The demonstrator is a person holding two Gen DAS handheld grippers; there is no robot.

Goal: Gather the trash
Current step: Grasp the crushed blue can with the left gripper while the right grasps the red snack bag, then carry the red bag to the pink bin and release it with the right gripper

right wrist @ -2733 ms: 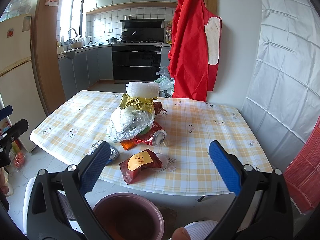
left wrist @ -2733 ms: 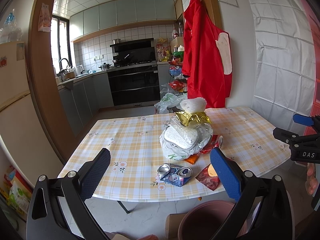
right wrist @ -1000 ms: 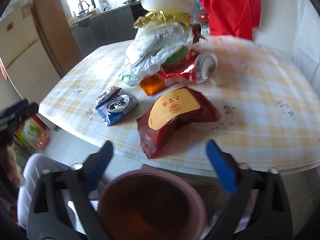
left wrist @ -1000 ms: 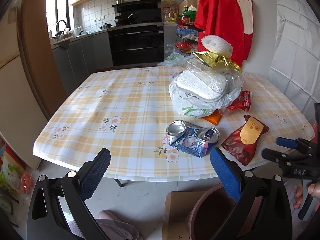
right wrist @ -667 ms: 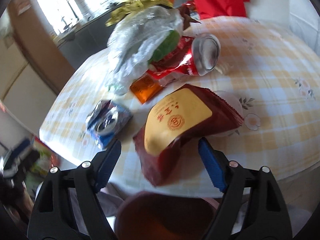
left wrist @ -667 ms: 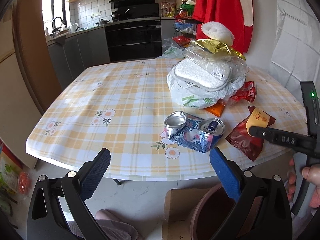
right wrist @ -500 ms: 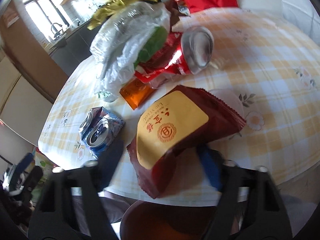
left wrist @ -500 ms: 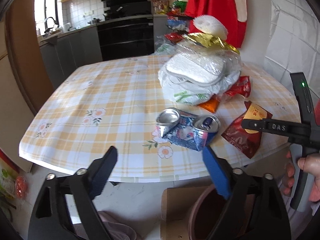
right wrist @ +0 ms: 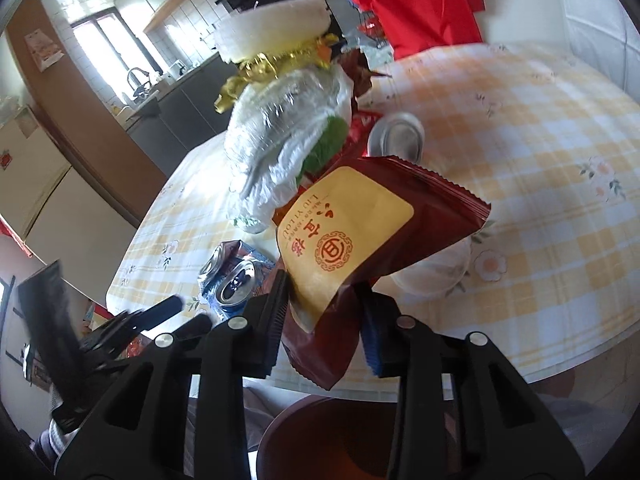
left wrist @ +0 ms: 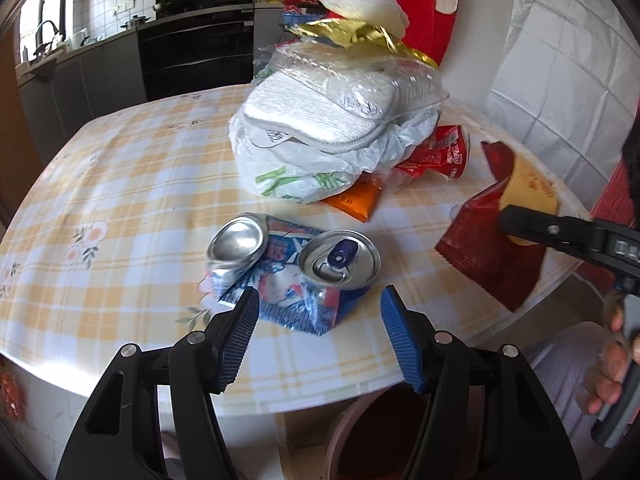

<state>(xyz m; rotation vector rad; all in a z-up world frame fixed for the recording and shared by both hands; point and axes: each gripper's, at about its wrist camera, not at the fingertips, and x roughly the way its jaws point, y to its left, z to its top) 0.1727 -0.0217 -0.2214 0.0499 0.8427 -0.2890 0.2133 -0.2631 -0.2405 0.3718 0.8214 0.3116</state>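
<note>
Both claws closing; R claw [right wrist: 320, 312] grips maroon packet [right wrist: 360, 236].

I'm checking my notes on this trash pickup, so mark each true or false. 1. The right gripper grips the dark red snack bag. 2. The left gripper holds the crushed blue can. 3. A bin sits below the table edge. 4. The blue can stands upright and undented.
1. True: the right gripper, whose fingers have just been closing, pinches the dark red snack bag.
2. False: the left gripper brackets the crushed blue can without touching.
3. True: the bin sits there.
4. False: it lies crumpled on the table.
</note>
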